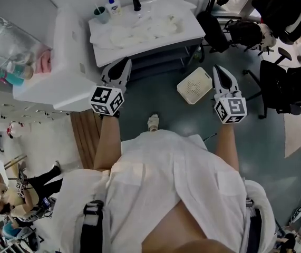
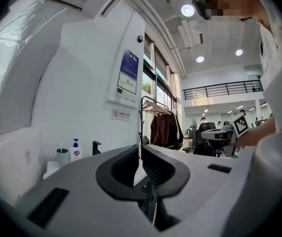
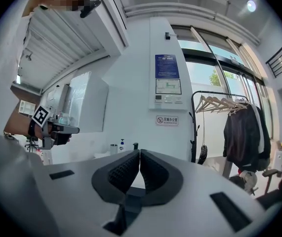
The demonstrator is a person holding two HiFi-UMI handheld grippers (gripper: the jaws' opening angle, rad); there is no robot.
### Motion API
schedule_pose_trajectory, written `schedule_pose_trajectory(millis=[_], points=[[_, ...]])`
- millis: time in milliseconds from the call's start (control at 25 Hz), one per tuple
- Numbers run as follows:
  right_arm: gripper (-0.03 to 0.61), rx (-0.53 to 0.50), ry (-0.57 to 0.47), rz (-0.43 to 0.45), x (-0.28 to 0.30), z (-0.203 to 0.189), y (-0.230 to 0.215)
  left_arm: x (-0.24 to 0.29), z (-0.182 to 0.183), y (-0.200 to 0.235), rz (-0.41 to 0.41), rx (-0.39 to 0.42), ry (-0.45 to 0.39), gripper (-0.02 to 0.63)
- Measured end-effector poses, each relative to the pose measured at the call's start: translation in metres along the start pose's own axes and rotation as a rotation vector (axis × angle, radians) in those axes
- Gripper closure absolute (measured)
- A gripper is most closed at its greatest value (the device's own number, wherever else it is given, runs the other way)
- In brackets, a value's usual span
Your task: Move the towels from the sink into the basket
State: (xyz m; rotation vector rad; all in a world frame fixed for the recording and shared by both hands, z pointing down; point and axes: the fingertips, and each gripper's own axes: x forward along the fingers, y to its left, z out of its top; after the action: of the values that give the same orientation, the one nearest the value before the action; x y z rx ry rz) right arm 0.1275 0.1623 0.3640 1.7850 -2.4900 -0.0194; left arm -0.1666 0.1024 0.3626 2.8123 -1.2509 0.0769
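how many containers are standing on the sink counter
2: a cup at the far left corner and a pump bottle just right of it. The black tap further right is not one. The towels could hide something small.

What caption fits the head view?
Left gripper and right gripper, jaws shut, empty, face towels in the sink; basket on floor.

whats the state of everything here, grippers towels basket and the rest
left gripper: shut, empty
right gripper: shut, empty
towels: crumpled in the sink
basket: on the floor, empty
soap bottle: upright by the sink
cup: upright beside the bottle
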Motion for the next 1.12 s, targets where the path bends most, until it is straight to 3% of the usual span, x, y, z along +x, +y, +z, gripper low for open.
schedule_pose_trajectory(millis=[600,1120], points=[[0.549,-0.033,0.026,-0.003,0.113,0.001,0.009,0.036,0.003,0.108,0.022,-0.012,-0.016,0.586],[0.546,-0.077,0.086,0.073,0.185,-0.018,0.001,0.077,-0.011,0.137,0.026,-0.03,-0.004,0.586]])
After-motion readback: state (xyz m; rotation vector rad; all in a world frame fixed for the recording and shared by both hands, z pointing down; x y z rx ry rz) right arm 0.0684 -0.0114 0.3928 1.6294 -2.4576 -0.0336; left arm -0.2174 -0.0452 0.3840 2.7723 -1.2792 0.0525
